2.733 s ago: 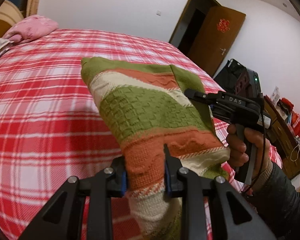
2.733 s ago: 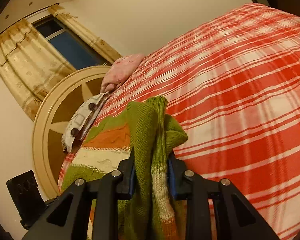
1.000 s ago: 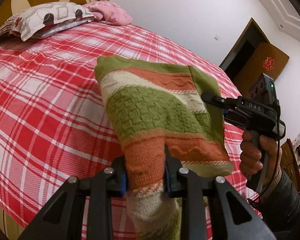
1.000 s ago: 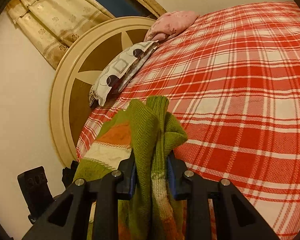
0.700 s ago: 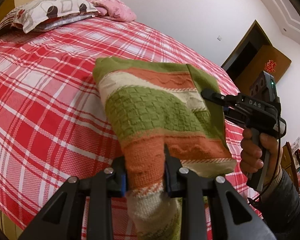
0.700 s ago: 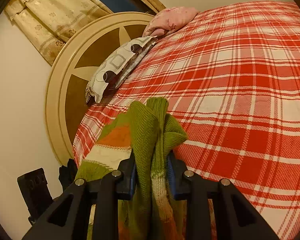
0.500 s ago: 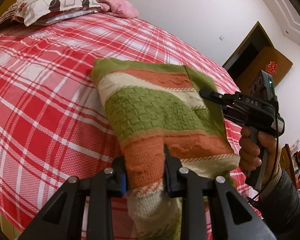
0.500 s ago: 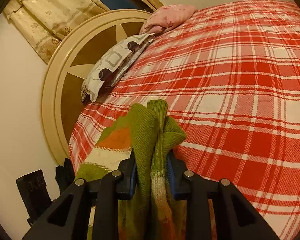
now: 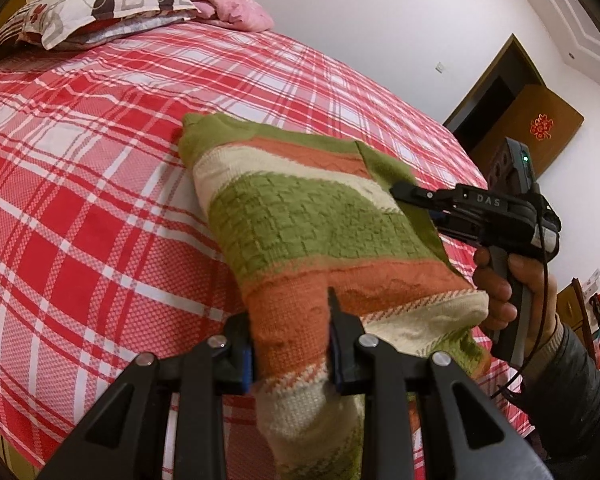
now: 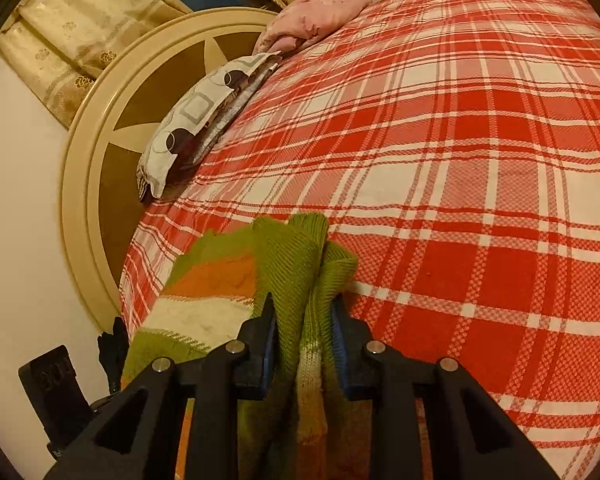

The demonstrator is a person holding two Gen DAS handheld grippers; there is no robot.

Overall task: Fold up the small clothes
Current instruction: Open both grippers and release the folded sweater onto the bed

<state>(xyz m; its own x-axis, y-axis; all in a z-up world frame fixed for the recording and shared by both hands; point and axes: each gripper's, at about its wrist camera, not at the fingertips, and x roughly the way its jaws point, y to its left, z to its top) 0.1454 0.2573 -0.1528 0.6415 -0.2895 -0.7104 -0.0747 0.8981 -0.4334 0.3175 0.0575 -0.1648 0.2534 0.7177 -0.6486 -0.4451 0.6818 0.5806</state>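
1. Both sets of jaws are clamped on the same knitted garment: the left gripper (image 9: 290,336) pinches an orange-and-cream band of the sweater (image 9: 300,220), its two fingers pressed against the cloth on either side.
2. From the right wrist view, the right gripper (image 10: 302,336) grips a bunched green edge of the sweater (image 10: 288,264), with folds of knit standing up between its fingers.
3. From the left wrist view, the right gripper (image 9: 420,196) reaches in from the right and bites the sweater's green side edge, held by the person's right hand (image 9: 512,292).
4. The sweater is striped green, orange and cream, stretched between the two grippers, its far end over the red plaid bedspread (image 9: 80,200) near the bed's middle.
5. A patterned pillow (image 9: 100,4) and a pink cloth (image 9: 232,12) lie at the head edge of the bed, against the round headboard (image 10: 100,128).
6. A brown door (image 9: 548,128) stands beyond the bed's far corner.
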